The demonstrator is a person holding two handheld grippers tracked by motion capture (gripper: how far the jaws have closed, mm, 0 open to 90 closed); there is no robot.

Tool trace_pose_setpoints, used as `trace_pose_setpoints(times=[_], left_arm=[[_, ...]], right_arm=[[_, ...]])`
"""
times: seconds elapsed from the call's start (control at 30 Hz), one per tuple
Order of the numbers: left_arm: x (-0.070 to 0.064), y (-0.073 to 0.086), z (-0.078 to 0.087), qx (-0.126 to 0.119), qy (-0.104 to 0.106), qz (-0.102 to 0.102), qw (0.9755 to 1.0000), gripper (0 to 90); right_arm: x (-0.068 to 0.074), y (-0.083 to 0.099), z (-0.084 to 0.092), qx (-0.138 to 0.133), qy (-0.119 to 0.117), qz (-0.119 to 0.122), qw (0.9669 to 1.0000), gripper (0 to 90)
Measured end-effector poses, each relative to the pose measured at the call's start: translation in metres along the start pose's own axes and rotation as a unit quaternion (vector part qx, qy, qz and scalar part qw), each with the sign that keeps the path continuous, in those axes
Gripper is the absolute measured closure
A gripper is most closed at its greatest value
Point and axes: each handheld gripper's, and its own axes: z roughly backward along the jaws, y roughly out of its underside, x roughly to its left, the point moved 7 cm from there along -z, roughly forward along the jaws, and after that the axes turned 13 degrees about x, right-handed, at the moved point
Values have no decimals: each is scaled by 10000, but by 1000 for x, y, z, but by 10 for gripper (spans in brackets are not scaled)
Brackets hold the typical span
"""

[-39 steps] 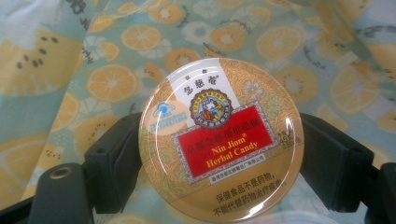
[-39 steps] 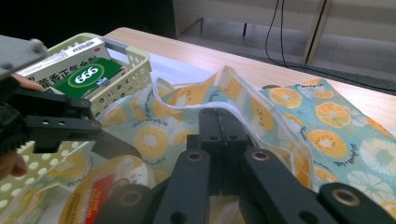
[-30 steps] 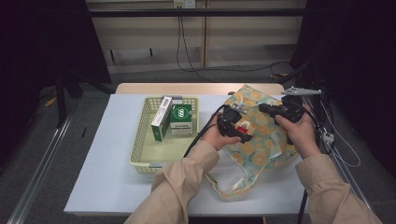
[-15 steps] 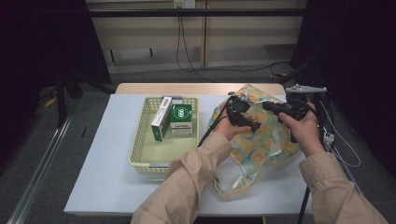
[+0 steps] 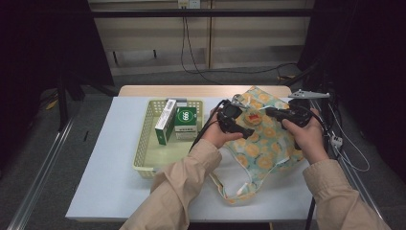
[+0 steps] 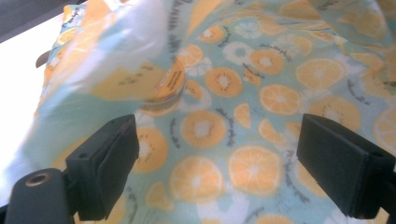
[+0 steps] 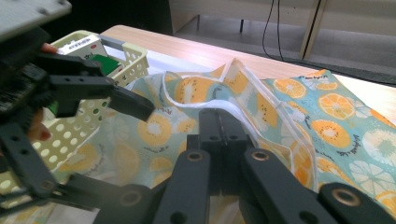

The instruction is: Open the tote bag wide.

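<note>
high view: you are packing a fruit-print cloth bag [image 5: 268,139] that lies on the table's [image 5: 115,191] right half, just beside a pale yellow basket [image 5: 143,158]. the basket holds 2 boxes, a green box [image 5: 186,122] and a slimmer white-and-green box [image 5: 165,122], both standing on end.

right gripper [image 7: 219,122]: jaws pressed together on the bag's white-piped rim, holding the mouth lifted and open.

left gripper [image 6: 219,154]: jaws spread wide with nothing between them; they have just been opening. in the left gripper view a small round orange-lidded tin [image 6: 166,88] rests on the printed cloth ahead of the jaws, partly veiled by a fold of the bag and somewhat blurred. in the high view the left gripper [image 5: 239,125] hovers over the bag's mouth, close to the right gripper [image 5: 273,113].

step in hand, as judged: 1 item has been let go into the bag, and the left claw is free.

next move, as judged: you carry the left gripper across to the basket, set its jaws either side of 1 box, and close on the narrow faces. keep the right gripper clamped and raised so the mouth stays open; if the rim sags, the next box may catch on the cloth.
</note>
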Motion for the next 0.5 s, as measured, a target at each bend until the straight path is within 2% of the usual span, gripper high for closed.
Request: trace_pose_setpoints(times=[0.17, 0.2, 0.23, 0.27, 0.33, 0.37, 0.5], left_arm=[[4, 11, 14, 79, -76, -66, 9999, 108], [7, 12, 18, 92, -223, -39, 9997, 108], [7, 13, 20, 42, -89, -21, 9999, 107], [8, 14, 23, -8, -74, 9, 10000, 107], [9, 16, 29, -22, -87, 32, 10000, 107], [11, 18, 31, 5, -126, -35, 9999, 107], [13, 23, 38, 73, -107, -56, 9999, 106]], right_arm=[[3, 1, -1, 17, 10, 42, 10000, 900], [4, 2, -2, 35, 6, 36, 10000, 900], [4, 3, -2, 48, 18, 53, 10000, 900], [4, 4, -3, 54, 6, 39, 10000, 900], [3, 6, -4, 71, 7, 13, 10000, 900], [3, 6, -4, 66, -1, 10, 10000, 900], [4, 7, -6, 76, -1, 23, 10000, 900]])
